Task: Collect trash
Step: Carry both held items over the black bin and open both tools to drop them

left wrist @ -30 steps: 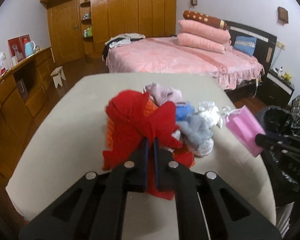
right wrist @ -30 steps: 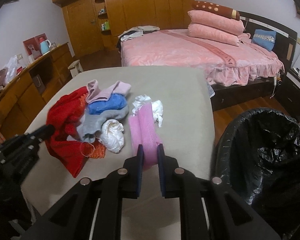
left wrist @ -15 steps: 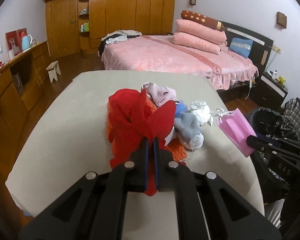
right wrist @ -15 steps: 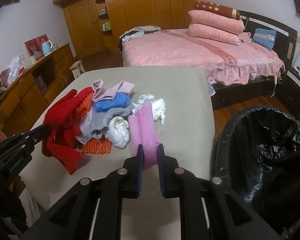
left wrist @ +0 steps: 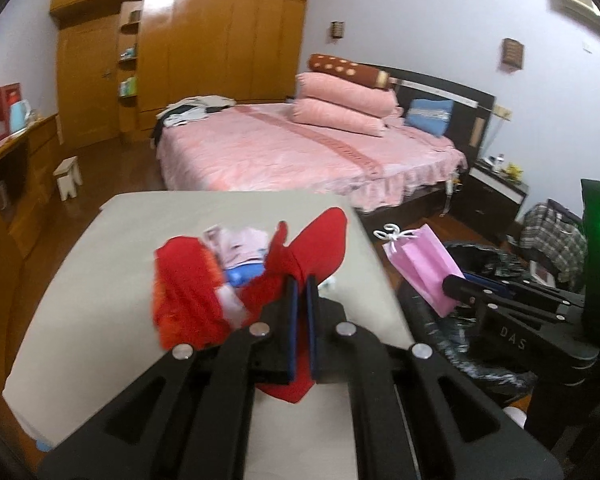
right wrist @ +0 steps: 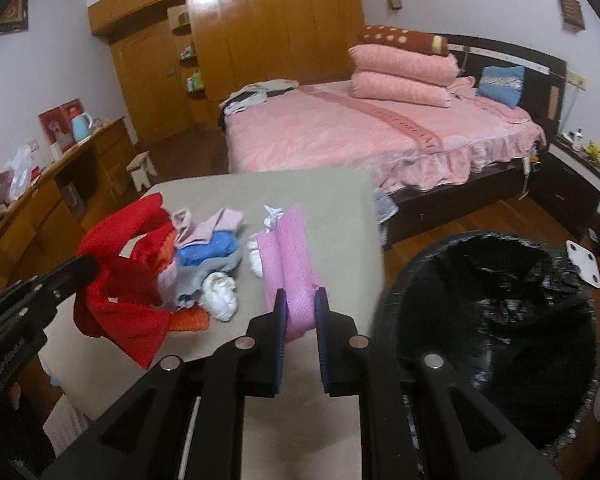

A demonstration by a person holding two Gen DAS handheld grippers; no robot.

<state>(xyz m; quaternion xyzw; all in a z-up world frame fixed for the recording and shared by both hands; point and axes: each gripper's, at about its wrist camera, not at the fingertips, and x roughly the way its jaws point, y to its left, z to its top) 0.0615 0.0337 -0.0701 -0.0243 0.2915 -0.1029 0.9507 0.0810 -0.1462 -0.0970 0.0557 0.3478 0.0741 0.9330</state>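
Note:
My left gripper (left wrist: 300, 286) is shut on a red cloth (left wrist: 300, 252), lifted above the beige table (left wrist: 100, 280); it also shows in the right wrist view (right wrist: 116, 292). My right gripper (right wrist: 301, 300) is shut on a pink mesh bag (right wrist: 288, 256), held near the table's right edge; the bag also shows in the left wrist view (left wrist: 424, 268). A pile of pink, blue, grey and white scraps (right wrist: 208, 252) lies on the table. A bin lined with a black bag (right wrist: 492, 328) stands to the right of the table.
A pink bed (right wrist: 380, 132) stands behind the table. A wooden sideboard (right wrist: 60, 184) runs along the left, a wardrobe (right wrist: 240, 40) at the back. A dark nightstand (right wrist: 576, 176) and a checked bag (left wrist: 552, 240) are at the right.
My left gripper has lifted the red cloth up and to the right, off the pile. My right gripper has raised the pink bag a little, nearer the bin.

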